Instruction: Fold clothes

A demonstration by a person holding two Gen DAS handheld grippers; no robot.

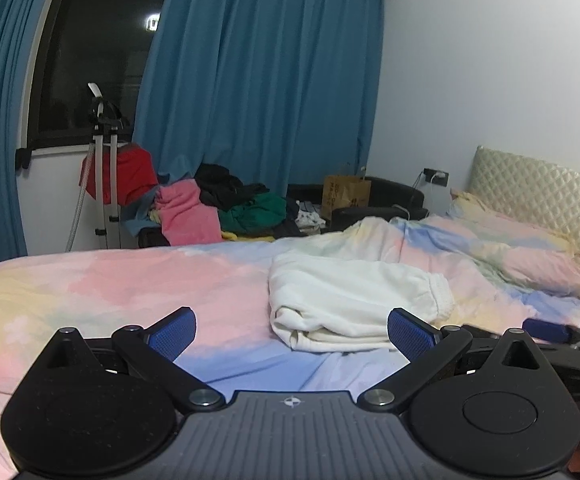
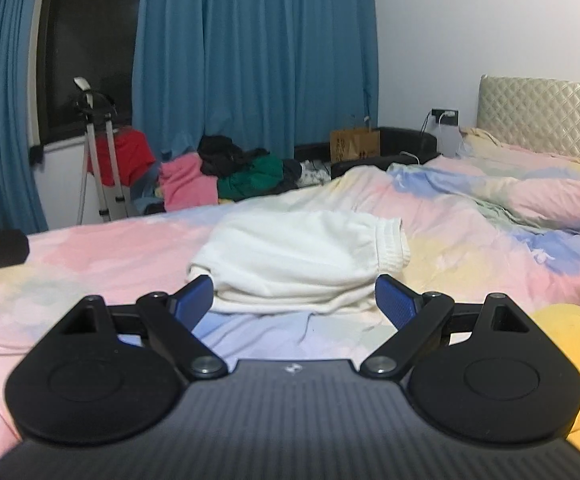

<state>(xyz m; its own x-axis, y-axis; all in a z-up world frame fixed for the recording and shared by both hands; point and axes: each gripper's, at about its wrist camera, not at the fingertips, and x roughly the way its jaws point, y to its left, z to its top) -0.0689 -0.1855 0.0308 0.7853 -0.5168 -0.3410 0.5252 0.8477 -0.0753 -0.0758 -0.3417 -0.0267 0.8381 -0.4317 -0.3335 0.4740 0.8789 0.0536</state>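
A folded white garment (image 1: 349, 300) with an elastic cuff lies on the pastel bed cover (image 1: 110, 280). My left gripper (image 1: 291, 330) is open just short of the garment's near left corner, its blue pads (image 1: 172, 334) holding nothing. In the right wrist view the same white garment (image 2: 305, 260) sits straight ahead. My right gripper (image 2: 293, 300) is open, its jaws spread about as wide as the near folded edge, with nothing held. The right gripper's blue pad (image 1: 545, 330) shows at the right edge of the left wrist view.
A yellow cloth (image 2: 569, 360) lies on the bed at the right. Beyond the bed's far edge a pile of pink, green and black clothes (image 1: 226, 208) lies below blue curtains (image 1: 258, 80), beside a tripod (image 1: 104, 176). Pillows (image 1: 529, 248) and a quilted headboard (image 1: 537, 188) stand at the right.
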